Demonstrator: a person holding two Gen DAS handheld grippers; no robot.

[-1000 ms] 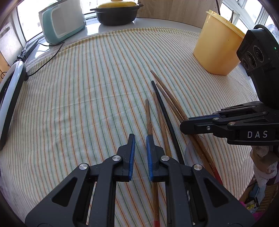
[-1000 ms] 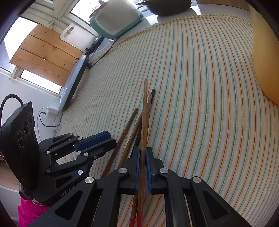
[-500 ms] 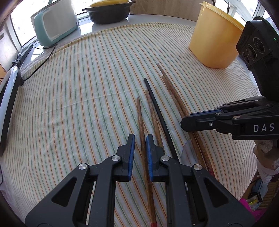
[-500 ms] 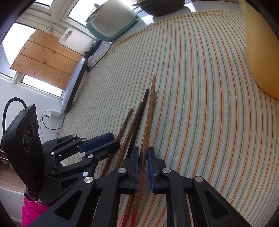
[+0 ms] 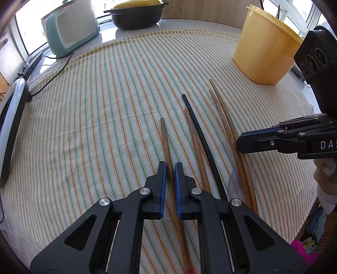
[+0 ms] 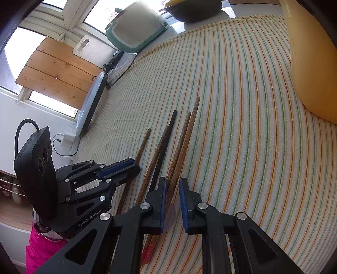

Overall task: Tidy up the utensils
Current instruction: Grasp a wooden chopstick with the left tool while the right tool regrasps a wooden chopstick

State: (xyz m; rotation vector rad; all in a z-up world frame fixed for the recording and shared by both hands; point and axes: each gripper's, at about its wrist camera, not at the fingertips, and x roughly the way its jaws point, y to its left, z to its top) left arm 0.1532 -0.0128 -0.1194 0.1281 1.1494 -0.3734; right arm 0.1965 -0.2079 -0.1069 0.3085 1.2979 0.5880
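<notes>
Several chopsticks lie side by side on the striped tablecloth [image 5: 94, 118]: a leftmost wooden one [image 5: 165, 141], another wooden one [image 5: 194, 139], a black one [image 5: 200, 128] and a wooden pair [image 5: 226, 124]. My left gripper [image 5: 170, 168] is narrowly open with the leftmost wooden chopstick running between its fingers. My right gripper [image 6: 171, 186] is open just above the wooden pair [image 6: 185, 137], which lies by its left finger. The yellow tub [image 5: 266, 46] stands at the far right. In the right wrist view the left gripper [image 6: 126, 166] is at the left.
A teal appliance [image 5: 69, 31] and a black pot with a yellow lid [image 5: 137, 14] stand at the back. A white round device [image 5: 10, 126] with a cable lies along the left edge. The table edge is close on the right.
My right gripper has opened and let go of the wooden pair. My left gripper has shifted so the leftmost chopstick now lies between its fingers. Both views have pulled back slightly.
</notes>
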